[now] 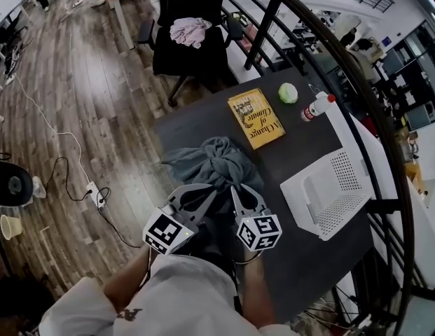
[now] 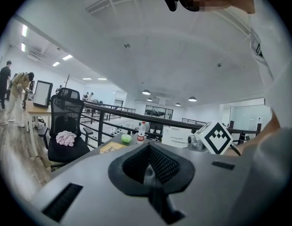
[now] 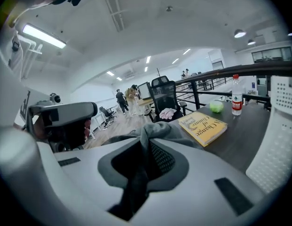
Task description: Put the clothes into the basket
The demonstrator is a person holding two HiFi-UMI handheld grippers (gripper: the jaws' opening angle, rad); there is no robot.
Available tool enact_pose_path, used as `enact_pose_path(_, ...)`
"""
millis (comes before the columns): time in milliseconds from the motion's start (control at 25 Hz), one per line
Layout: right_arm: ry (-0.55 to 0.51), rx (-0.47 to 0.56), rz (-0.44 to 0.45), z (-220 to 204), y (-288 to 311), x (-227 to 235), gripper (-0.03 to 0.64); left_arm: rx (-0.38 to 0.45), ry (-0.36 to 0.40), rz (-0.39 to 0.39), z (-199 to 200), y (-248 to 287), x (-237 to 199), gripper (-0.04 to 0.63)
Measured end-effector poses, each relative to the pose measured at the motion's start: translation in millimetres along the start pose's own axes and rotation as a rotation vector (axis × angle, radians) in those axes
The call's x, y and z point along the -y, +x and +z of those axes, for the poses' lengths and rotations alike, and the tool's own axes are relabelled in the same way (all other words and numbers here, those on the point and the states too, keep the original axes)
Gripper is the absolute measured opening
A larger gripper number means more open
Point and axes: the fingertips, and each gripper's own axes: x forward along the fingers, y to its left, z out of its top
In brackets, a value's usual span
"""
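A grey-blue garment (image 1: 213,161) lies bunched on the dark table (image 1: 301,145), just left of the white perforated basket (image 1: 328,194). My left gripper (image 1: 214,192) and right gripper (image 1: 235,189) stand side by side at the garment's near edge, both pinched into its folds. In the right gripper view the garment (image 3: 157,132) rises over the shut jaws of the right gripper (image 3: 145,150), with a strip of it running down between the pads. The left gripper (image 2: 149,167) is also shut, with a thin grey fold in its gap. The basket (image 3: 277,149) holds nothing.
A yellow book (image 1: 256,117), a green ball (image 1: 288,92) and a small bottle (image 1: 316,106) lie at the table's far end. A black office chair (image 1: 189,47) with a pink cloth (image 1: 190,30) stands beyond. A black railing (image 1: 371,110) runs along the right.
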Motion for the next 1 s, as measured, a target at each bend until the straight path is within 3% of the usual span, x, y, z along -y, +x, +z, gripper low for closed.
enact_pose_path(480, 0.011, 0.181, -0.085, 55, -63, -20, 0.051, 0.019, 0.028, -0.111, 19, -2, 35, 0.005)
enact_pose_path(1000, -0.031, 0.402, -0.134, 135, -137, -9, 0.051, 0.095, 0.086, -0.18, 89, 18, 78, 0.005)
